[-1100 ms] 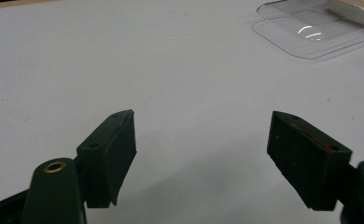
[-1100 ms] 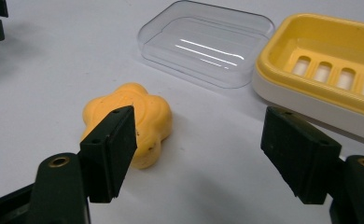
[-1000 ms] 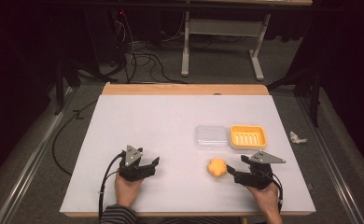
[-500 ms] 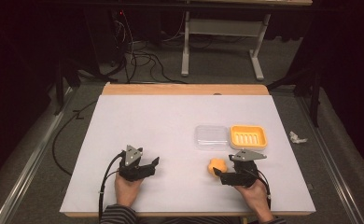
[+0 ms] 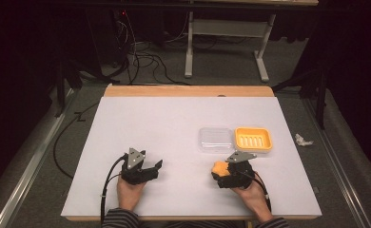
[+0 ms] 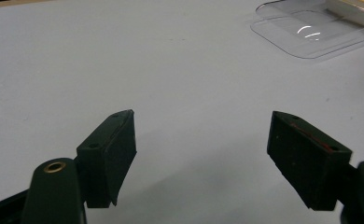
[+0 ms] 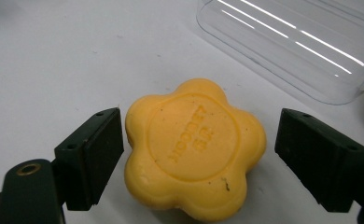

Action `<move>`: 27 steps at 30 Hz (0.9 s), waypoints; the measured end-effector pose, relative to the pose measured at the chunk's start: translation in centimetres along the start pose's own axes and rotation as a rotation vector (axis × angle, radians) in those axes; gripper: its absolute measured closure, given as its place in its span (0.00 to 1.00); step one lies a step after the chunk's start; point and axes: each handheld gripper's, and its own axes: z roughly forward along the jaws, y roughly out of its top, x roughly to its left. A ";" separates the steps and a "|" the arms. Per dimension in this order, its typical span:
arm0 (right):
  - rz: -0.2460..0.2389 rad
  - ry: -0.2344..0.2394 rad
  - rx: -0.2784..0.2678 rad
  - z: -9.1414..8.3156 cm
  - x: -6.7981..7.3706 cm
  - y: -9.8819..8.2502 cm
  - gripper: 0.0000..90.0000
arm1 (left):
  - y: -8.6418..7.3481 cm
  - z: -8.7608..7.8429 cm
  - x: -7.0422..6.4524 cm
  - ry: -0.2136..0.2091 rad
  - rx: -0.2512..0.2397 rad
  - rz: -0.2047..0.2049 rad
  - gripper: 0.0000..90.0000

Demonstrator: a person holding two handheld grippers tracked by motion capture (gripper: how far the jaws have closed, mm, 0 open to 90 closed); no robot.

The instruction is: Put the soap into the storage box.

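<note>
Straddling soap (image 7: 195,149), right tongs (image 7: 201,154) spread.

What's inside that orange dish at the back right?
The orange soap dish looks empty: only raised ribs on its floor show. The flower-shaped soap lies on the table between the open right gripper jaws.

- The left gripper (image 6: 201,154) is seen from behind, its two black jaws spread wide apart with nothing between them.
- White table surface (image 6: 124,60) is seen beneath and ahead of the jaws.
- A clear plastic lid (image 6: 308,35) is laid flat well ahead, to the right.
</note>
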 end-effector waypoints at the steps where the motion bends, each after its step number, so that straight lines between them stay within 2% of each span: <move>1: 0.000 0.000 0.000 0.0 0.0 0.0 0.18 | 0.0 0.0 0.0 -0.001 -0.002 -0.003 0.27; 5: -0.013 -0.015 0.007 0.5 0.2 0.0 0.21 | 0.0 0.0 0.0 -0.001 -0.003 -0.004 0.27; 8: -0.008 -0.006 0.007 0.6 0.3 0.0 0.25 | 0.0 0.0 0.0 -0.001 -0.003 -0.004 0.27; 10: -0.022 -0.002 0.007 0.6 0.4 0.0 0.28 | 0.0 0.0 0.0 0.000 -0.003 -0.005 0.27; 12: -0.060 -0.026 0.016 0.8 0.6 0.0 0.28 | 0.0 0.0 0.0 0.000 -0.003 -0.004 0.27; 22: -0.081 -0.031 0.020 0.6 0.7 0.0 0.29 | 0.0 0.0 0.0 0.000 -0.003 -0.003 0.27; 27: -0.073 -0.020 0.012 0.4 0.6 -0.1 0.30 | 0.0 0.0 0.0 0.001 0.000 -0.002 0.27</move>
